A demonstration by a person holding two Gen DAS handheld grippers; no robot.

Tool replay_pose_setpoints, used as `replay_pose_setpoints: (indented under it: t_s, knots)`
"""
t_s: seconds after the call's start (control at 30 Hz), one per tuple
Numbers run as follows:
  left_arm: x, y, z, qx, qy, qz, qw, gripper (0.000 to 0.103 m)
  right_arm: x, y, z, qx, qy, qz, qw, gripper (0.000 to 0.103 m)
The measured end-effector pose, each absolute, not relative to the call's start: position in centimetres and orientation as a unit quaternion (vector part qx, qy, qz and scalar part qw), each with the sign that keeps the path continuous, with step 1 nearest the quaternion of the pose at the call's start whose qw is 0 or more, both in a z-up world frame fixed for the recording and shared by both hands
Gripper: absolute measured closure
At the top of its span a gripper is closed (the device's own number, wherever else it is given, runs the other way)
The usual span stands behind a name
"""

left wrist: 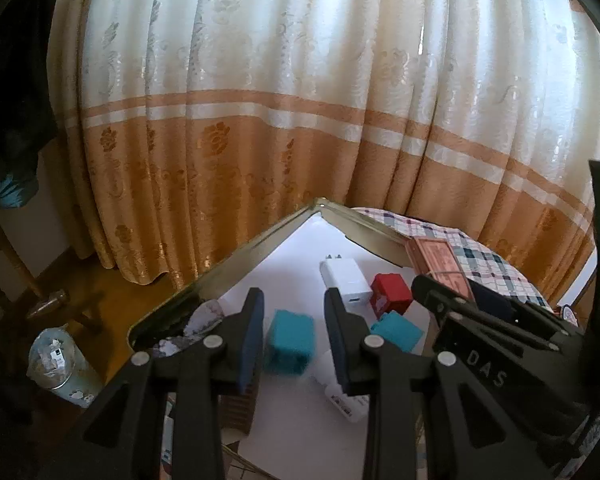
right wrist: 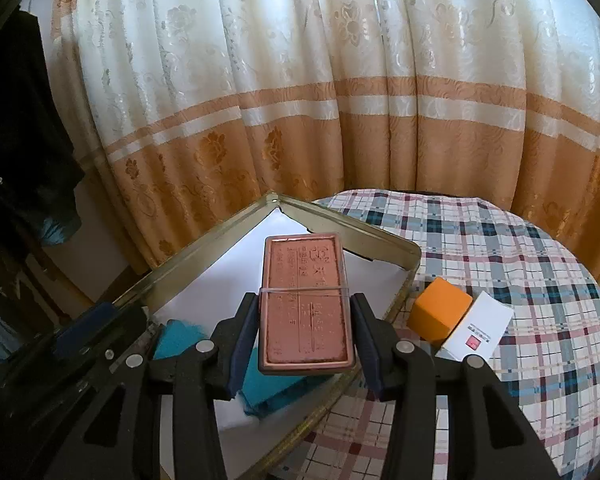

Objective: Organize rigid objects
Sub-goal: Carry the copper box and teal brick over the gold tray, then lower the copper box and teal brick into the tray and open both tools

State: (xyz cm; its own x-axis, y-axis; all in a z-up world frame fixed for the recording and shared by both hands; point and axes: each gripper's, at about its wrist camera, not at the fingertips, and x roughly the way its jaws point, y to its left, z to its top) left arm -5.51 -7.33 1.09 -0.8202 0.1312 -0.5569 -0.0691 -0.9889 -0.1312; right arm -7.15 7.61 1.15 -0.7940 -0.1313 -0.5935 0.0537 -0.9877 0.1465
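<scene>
My right gripper (right wrist: 305, 322) is shut on a copper-coloured flat tin (right wrist: 305, 300) with a rubber band round it, held above the gold-rimmed tray (right wrist: 404, 258); the tin also shows in the left wrist view (left wrist: 432, 258). My left gripper (left wrist: 294, 328) is open over the tray (left wrist: 260, 240). A blurred teal block (left wrist: 290, 340) sits between its fingers, apart from both. In the tray lie a white charger (left wrist: 346, 280), a red cube (left wrist: 392, 298), a second teal block (left wrist: 398, 334) and a white item (left wrist: 346, 400).
An orange cube (right wrist: 438, 314) and a white card box (right wrist: 478, 330) lie on the checked cloth (right wrist: 540, 280) right of the tray. A brown box (left wrist: 240, 408) sits under my left finger. Curtains hang behind. A lined bin (left wrist: 56, 364) stands on the floor.
</scene>
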Motion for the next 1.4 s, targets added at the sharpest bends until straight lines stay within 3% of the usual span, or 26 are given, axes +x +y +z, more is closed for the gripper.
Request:
replay_pose_setpoints:
  t_s: [0.7, 0.77, 0.83, 0.9, 1.03, 1.2, 1.4]
  knots:
    - [-7.1, -8.5, -0.8, -0.326, -0.05, 0.944, 0.026, 0.074, -11.1, 5.6, -1.4, 0.375, -0.093, -0.917, 0.103, 0.053]
    - [-7.1, -8.7, -1.1, -0.33, -0.052, 0.942, 0.019, 0.073, -11.4, 5.6, -1.6, 0.378, -0.11, -0.911, 0.12, 0.05]
    - [-7.1, -8.8, -1.3, -0.332, -0.054, 0.941, 0.015, 0.061, -11.4, 5.8, -1.7, 0.376, -0.12, -0.91, 0.13, 0.039]
    - [-7.0, -8.9, -1.3, -0.331, -0.056, 0.942, 0.004, 0.027, -11.2, 6.0, -1.6, 0.364, -0.126, -0.913, 0.132, 0.035]
    - [-6.2, -8.3, -0.7, -0.306, -0.031, 0.951, -0.027, 0.003, -10.0, 7.2, -0.7, 0.326, -0.138, -0.928, 0.114, 0.034]
    - [-6.0, -7.8, -0.5, -0.3, -0.024, 0.953, -0.034, 0.0, -8.1, 9.1, 0.1, 0.271, -0.138, -0.951, 0.061, 0.025]
    - [-5.4, -6.7, -0.9, -0.296, -0.013, 0.954, -0.042, 0.0, -5.4, 11.2, 0.8, 0.215, -0.113, -0.97, -0.021, 0.022]
